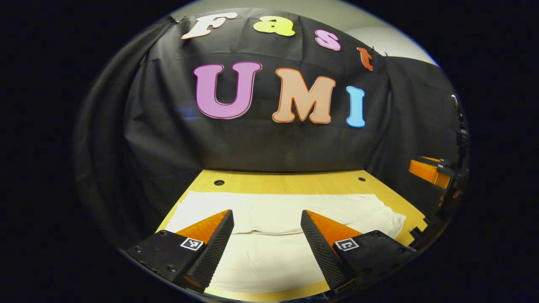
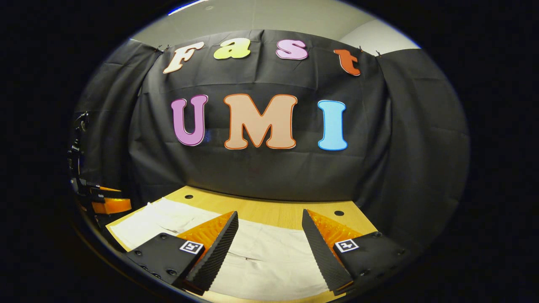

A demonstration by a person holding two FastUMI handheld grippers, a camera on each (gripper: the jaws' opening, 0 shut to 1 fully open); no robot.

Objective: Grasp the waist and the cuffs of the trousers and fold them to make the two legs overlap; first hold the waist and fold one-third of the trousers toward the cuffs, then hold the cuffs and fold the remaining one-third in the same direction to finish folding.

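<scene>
White trousers lie flat across the wooden table in the left gripper view, with a folded edge running across them just past the fingertips. My left gripper hovers open above them, nothing between its fingers. In the right gripper view the same white trousers spread over the table toward the left. My right gripper is open above the cloth, holding nothing. The other gripper shows at the left edge of the right gripper view, and at the right edge of the left gripper view another gripper appears.
The black cloth wall closes the table at the back and on both sides. Small round holes sit near the table's far corners. A strip of bare wood lies between the trousers and the wall.
</scene>
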